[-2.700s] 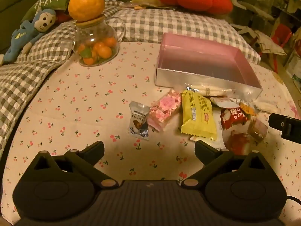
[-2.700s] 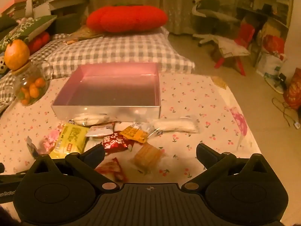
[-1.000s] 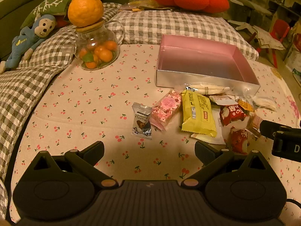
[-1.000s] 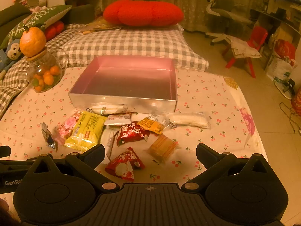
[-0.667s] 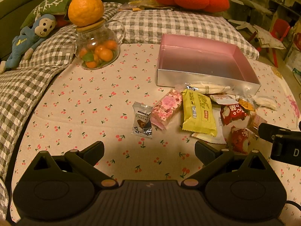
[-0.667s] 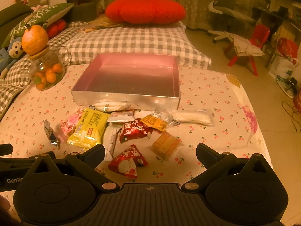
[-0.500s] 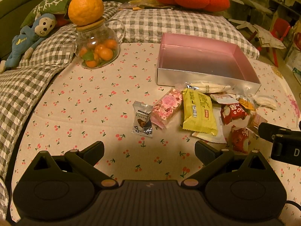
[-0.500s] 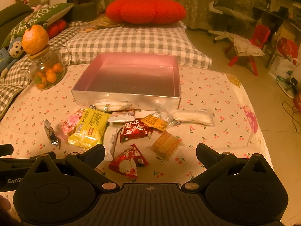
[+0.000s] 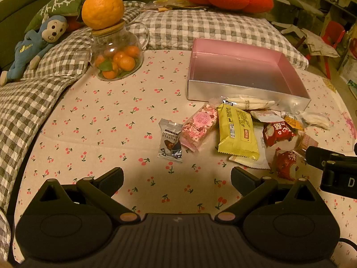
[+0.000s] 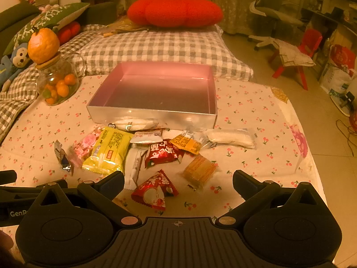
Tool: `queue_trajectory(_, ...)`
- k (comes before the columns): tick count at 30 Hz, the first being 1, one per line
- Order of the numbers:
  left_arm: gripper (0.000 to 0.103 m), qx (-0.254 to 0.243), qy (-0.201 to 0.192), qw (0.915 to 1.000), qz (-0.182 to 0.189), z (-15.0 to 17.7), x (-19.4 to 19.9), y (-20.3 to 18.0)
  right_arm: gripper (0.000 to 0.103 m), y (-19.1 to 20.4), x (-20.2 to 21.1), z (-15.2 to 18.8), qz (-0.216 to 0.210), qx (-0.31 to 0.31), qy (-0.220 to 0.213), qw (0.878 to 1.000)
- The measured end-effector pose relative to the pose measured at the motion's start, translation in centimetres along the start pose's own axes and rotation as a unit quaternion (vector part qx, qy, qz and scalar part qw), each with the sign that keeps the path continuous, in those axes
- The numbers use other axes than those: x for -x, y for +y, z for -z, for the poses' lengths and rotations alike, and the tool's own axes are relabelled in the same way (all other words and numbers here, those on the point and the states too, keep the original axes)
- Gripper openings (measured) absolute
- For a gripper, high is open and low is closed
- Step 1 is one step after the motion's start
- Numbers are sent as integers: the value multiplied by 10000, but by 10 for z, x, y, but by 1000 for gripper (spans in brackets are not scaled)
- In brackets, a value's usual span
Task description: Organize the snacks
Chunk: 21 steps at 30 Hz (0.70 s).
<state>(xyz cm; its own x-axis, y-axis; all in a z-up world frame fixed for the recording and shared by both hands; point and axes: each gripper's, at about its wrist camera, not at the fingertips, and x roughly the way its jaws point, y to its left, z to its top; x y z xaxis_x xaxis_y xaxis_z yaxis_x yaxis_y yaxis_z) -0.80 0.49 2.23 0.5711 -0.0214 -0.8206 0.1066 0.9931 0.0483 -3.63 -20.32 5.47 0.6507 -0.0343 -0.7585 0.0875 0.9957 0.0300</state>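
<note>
An empty pink box with silver walls (image 9: 247, 89) (image 10: 154, 117) sits on the cherry-print cloth. Several wrapped snacks lie in front of it: a silver truffle packet (image 9: 170, 140), a pink candy bar (image 9: 199, 125), a yellow pack (image 9: 237, 131) (image 10: 107, 150), red packets (image 10: 164, 151) (image 10: 154, 193), an amber bar (image 10: 199, 170) and white pouches (image 10: 229, 137). My left gripper (image 9: 177, 176) hangs open above the cloth, short of the truffle packet. My right gripper (image 10: 178, 179) is open too, with the red triangular packet just beyond its fingers.
A glass jar of small oranges (image 9: 116, 60) with a big orange on its lid stands at the far left. Checked cushions (image 10: 160, 47), a blue monkey toy (image 9: 35, 44) and a red pumpkin pillow (image 10: 175, 11) lie behind. The right edge of the cloth (image 10: 310, 154) drops to the floor.
Both grippers have drifted back and slightly up, so the box and snacks look a little farther away. Nothing on the cloth has moved.
</note>
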Motion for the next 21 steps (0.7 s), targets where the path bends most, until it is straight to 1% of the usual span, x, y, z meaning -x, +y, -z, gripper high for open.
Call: queue_trajectory(21,102,21,9,10000,-10,2,-1,-2,103,1,-1,2,-25,19,23,10000)
